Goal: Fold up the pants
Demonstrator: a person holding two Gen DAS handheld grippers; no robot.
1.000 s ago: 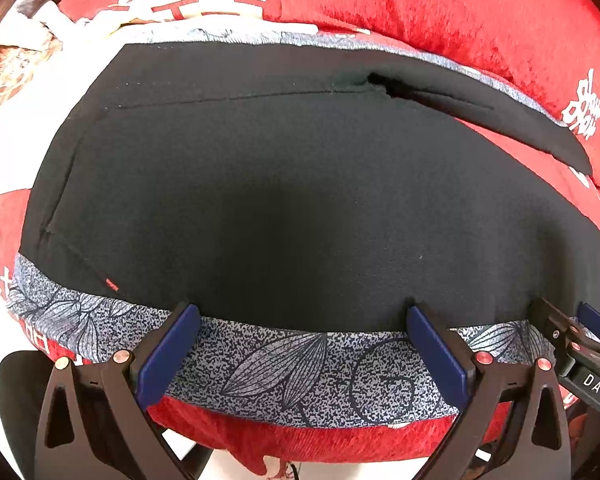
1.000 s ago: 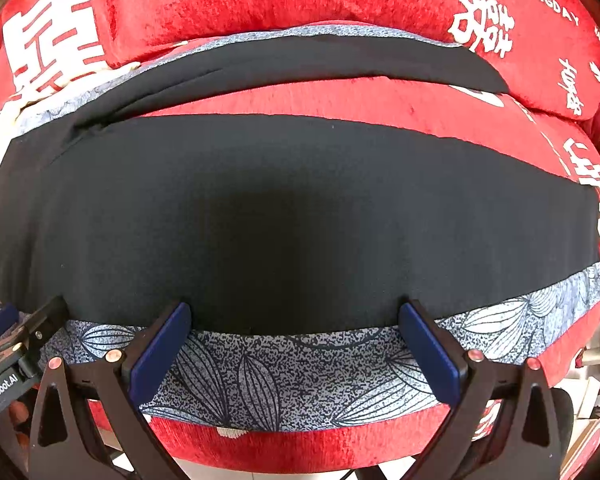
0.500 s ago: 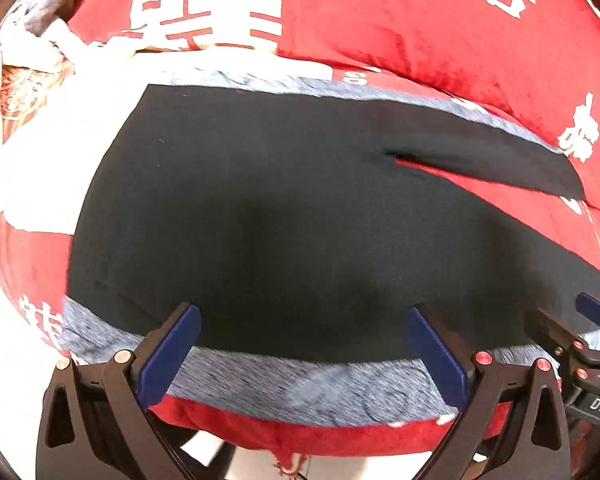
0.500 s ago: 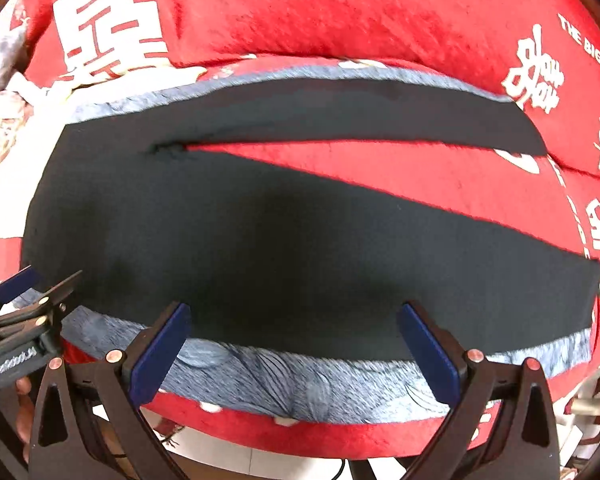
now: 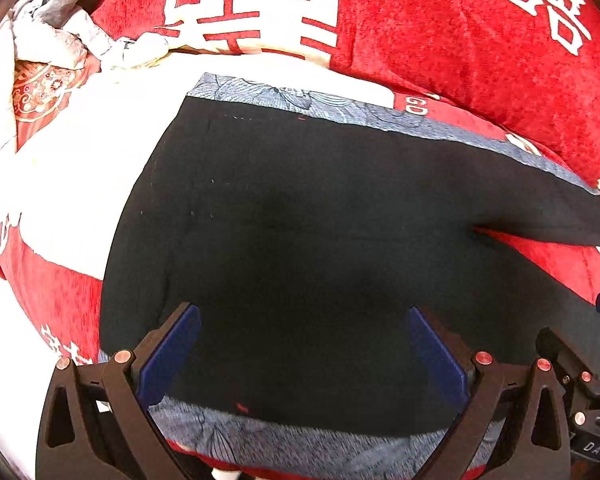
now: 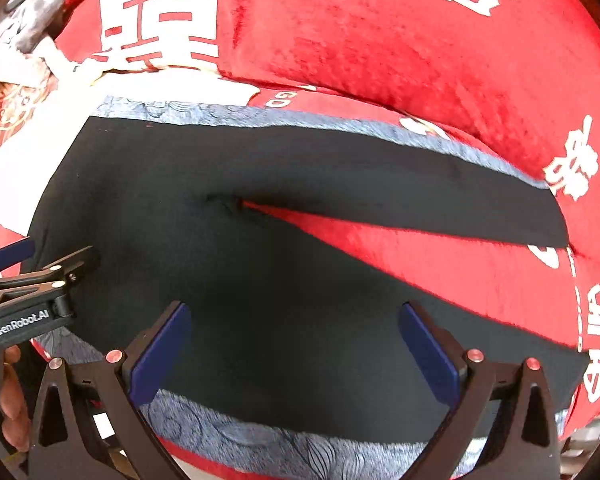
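A: How far along are we?

B: Barely begun: the pants (image 6: 284,280) lie flat across the middle of the frame on the red bedspread (image 6: 400,52), legs still parted, unfolded

A: And your claws?

B: My left claw (image 5: 304,344) and right claw (image 6: 294,340) both gape wide, holding nothing

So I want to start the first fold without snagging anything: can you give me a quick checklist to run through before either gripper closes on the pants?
1. Left gripper open: ok, fingers spread wide over the black pants.
2. Right gripper open: ok, nothing between its fingers.
3. Pants lying flat: ok, no big wrinkles in view.
4. Legs together: not ok, a wedge of the red bedcover shows between them from the crotch out.
5. Fingers at the near grey-patterned side stripe: cannot tell whether they touch the cloth.
6. Grippers clear of each other: ok, apart but close.
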